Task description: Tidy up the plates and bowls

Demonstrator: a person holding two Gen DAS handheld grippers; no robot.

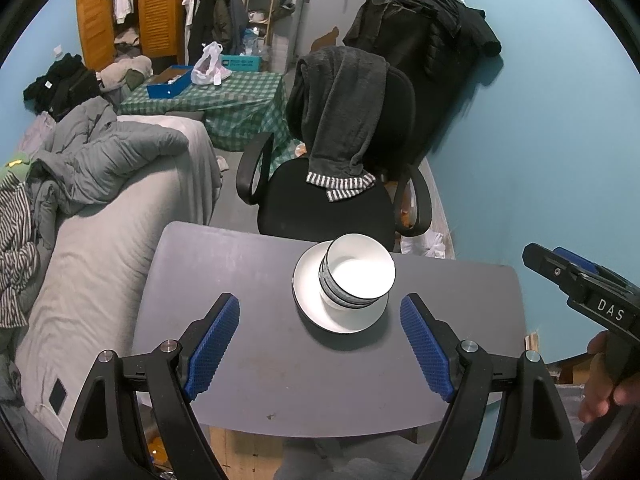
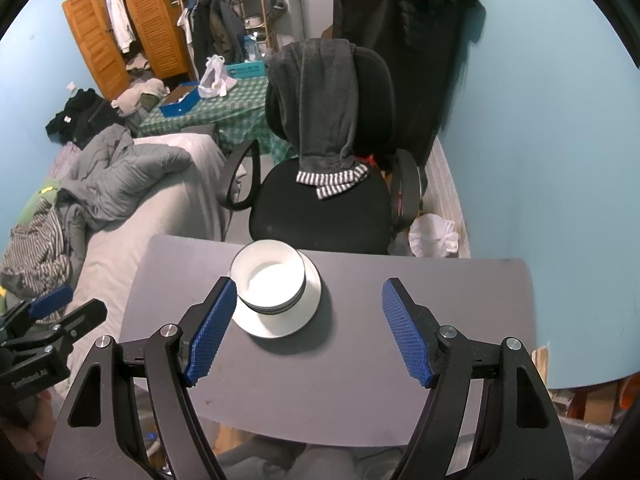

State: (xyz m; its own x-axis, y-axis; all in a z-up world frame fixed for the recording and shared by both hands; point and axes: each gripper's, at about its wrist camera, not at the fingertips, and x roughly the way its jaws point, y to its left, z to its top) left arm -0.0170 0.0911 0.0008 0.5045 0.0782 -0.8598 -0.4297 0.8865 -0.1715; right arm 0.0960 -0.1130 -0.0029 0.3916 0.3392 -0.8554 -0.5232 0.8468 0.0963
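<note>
Just ahead of left tool (image 1: 320,338), bowls (image 1: 358,274) on plate (image 1: 308,280).

Left black two-finger gripper w/ blue ribbed pads (image 1: 320,340) is held angled downward, jaws spread wide, nothing gripped. Right black gripper w/ blue pads (image 2: 308,328) is held likewise, jaws apart, empty. A hand (image 1: 604,380) is seen on its handle.

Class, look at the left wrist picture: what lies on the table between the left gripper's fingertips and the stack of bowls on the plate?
Nothing: in the left wrist view, only bare grey table separates the open left gripper from the plate bearing the bowls.
</note>
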